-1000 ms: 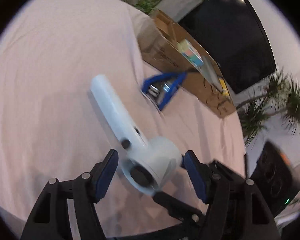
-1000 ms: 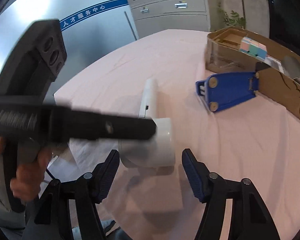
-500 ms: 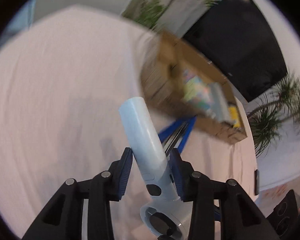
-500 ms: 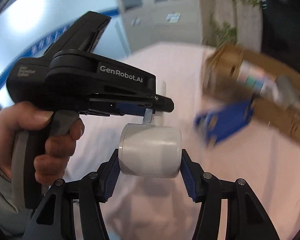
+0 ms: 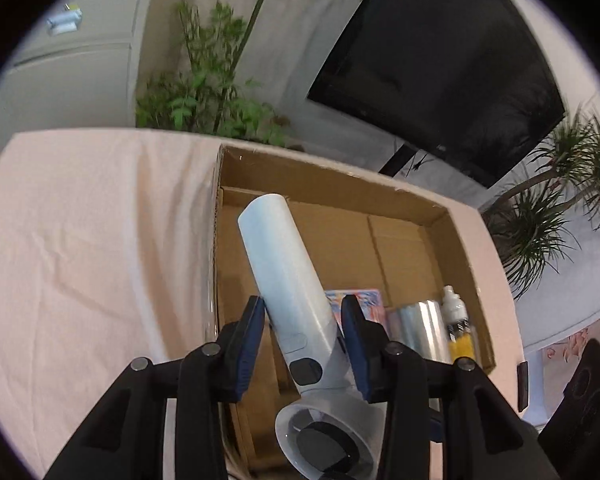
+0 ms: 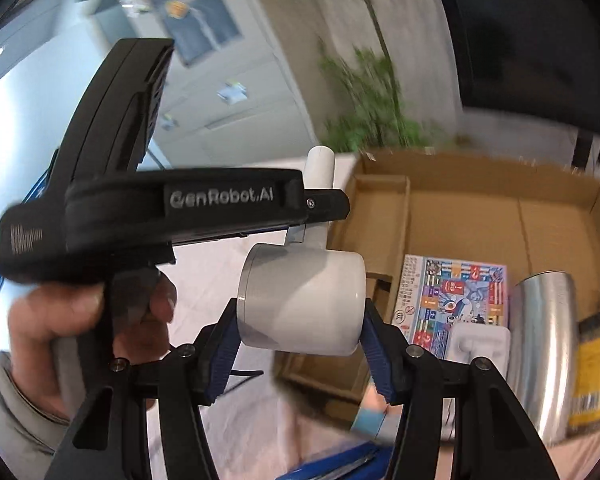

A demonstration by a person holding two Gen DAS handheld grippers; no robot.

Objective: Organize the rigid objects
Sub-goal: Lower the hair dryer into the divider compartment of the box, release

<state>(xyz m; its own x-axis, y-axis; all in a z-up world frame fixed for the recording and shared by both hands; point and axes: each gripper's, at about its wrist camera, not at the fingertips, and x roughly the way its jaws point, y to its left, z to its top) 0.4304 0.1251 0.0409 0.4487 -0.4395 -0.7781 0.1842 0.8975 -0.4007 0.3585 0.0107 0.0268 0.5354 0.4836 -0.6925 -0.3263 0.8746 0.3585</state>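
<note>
left gripper [image 5: 303, 330]: blue pads clamped on the handle of a white hair dryer [image 5: 288, 280], one pad on each side. right gripper [image 6: 300, 344]: blue pads clamped on the ends of the dryer's barrel [image 6: 302, 300]. dryer held by both, off the cloth, over the near left part of the open box [image 5: 470, 240].

writing: "GenRobot.AI" in grey on the black body of the left gripper, read in the right view. small print at its rear end, too blurred to read. printed colour card [image 6: 454, 296] in the box carries many small panels and text, not legible. yellow label on the bottle [image 6: 594, 376], text blurred.

dryer: matt white, round handle with a flat end, grey oval switch and dark button low on the handle, short fat barrel. dark hub inside the barrel's open end.

left view only: handle slants up and away over the box floor; pink cloth [image 5: 80, 248] left of the box; black screen [image 5: 440, 64] and plants behind.

right view only: hand [image 6: 80, 320] on the left gripper's grip, grey sleeve; white plastic tray [image 6: 478, 344] against the card; steel cup [image 6: 544, 344] lying beside the bottle; a blue thing at the bottom edge, partly hidden.
</note>
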